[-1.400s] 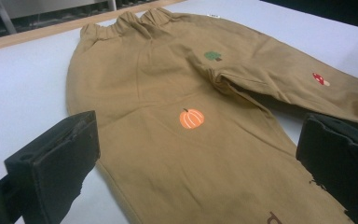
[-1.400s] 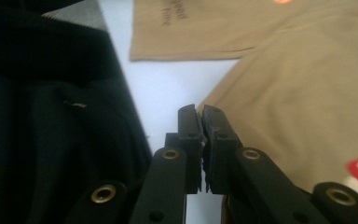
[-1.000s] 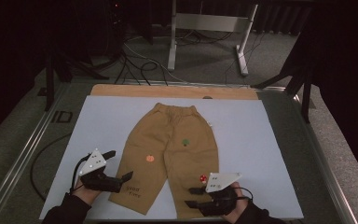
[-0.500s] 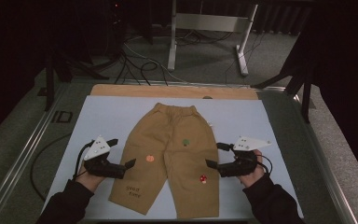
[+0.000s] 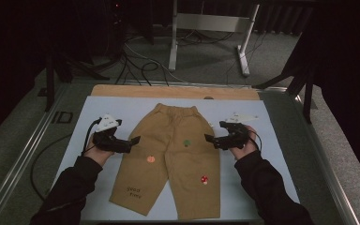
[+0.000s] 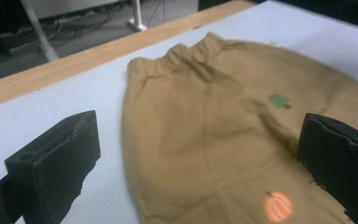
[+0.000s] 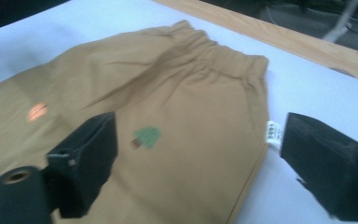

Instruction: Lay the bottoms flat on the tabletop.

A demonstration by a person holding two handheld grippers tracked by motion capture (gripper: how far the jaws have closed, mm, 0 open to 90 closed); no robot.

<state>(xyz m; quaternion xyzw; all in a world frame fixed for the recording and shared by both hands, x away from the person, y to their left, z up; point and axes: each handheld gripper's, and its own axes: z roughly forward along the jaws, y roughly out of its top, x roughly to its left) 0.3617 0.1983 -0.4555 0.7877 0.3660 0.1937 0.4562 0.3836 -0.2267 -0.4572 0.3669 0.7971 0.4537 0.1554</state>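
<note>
Shorts (image 5: 171, 157): laid flat on desk (image 5: 272, 187), waistband far side | Left gripper (image 5: 133, 140): jaws wide, nothing held, at left edge | Right gripper (image 5: 209, 139): jaws just opened wide, nothing held, at right edge

A table (image 5: 290, 154) carries a pale blue-grey mat (image 5: 122, 105) that covers most of its top; a strip of bare wood (image 5: 136, 91) shows along the far edge and a metal rail (image 5: 26, 154) runs down the left side. On the mat a pair of tan shorts (image 5: 173, 164) lies spread flat, waistband toward the far edge, legs toward the near one.
</note>
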